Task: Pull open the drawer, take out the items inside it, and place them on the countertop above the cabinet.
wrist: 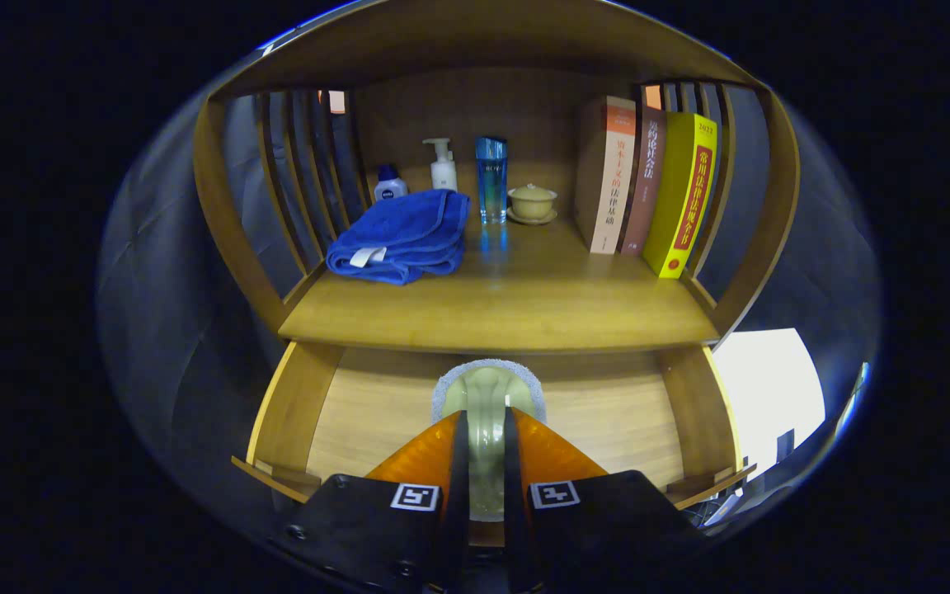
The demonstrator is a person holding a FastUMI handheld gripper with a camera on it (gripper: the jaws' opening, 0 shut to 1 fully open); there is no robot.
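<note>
My gripper is shut on a pale green item with a grey fuzzy rim, both fingers pressing on its narrow stem. The item's rounded head sticks out just ahead of the fingertips. It hangs over the open wooden drawer, whose light floor shows on both sides of the fingers. Beyond and above the drawer lies the wooden countertop, with its front edge close to the item's head.
On the countertop lie a folded blue towel, a small blue-capped bottle, a white pump bottle, a tall blue bottle, a lidded cup on a saucer and three upright books. Slatted wooden sides enclose it.
</note>
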